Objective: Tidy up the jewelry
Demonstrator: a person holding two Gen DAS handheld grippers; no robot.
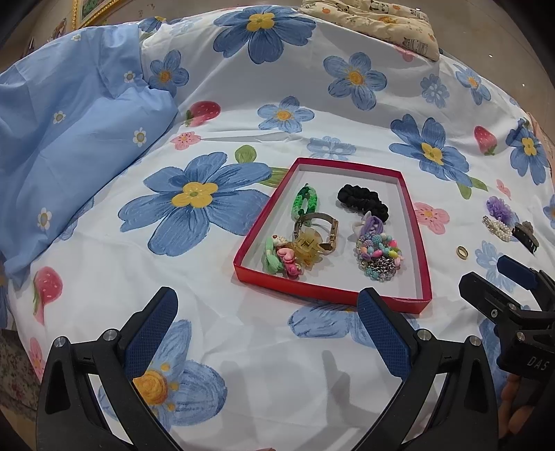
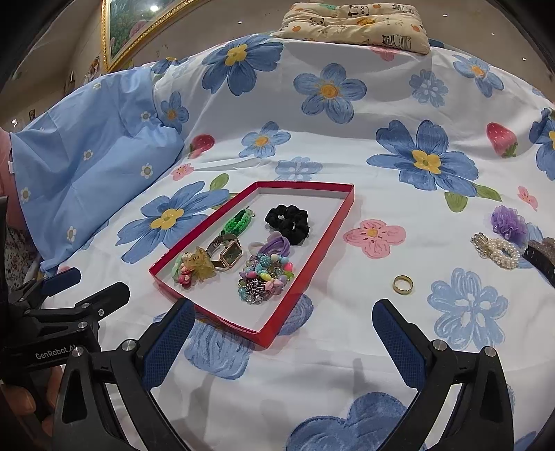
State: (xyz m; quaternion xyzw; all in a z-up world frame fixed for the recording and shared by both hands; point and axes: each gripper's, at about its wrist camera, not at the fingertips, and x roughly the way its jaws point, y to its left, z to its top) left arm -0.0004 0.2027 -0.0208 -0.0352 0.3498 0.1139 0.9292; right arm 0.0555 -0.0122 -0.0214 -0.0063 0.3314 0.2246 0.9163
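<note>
A red shallow tray (image 1: 333,291) (image 2: 312,263) lies on the flowered bedsheet. It holds a green clip (image 1: 304,204), a black scrunchie (image 1: 362,201) (image 2: 288,220), a gold watch (image 1: 317,227) (image 2: 227,251), an amber claw clip (image 1: 308,249), pink-green charms and a beaded bracelet pile (image 1: 380,256) (image 2: 265,277). Right of the tray lie a gold ring (image 1: 461,252) (image 2: 402,284), a pearl clip (image 1: 497,227) (image 2: 496,250), a purple flower (image 1: 499,208) (image 2: 508,220) and a dark claw clip (image 1: 527,236) (image 2: 543,258). My left gripper (image 1: 267,319) is open and empty before the tray. My right gripper (image 2: 282,328) is open and empty, near the ring.
A light blue pillow (image 1: 69,138) (image 2: 90,156) lies at the left. A panda-print cushion (image 1: 378,24) (image 2: 357,24) sits at the far edge of the bed. A gold picture frame (image 2: 114,34) hangs behind. Each gripper shows in the other's view.
</note>
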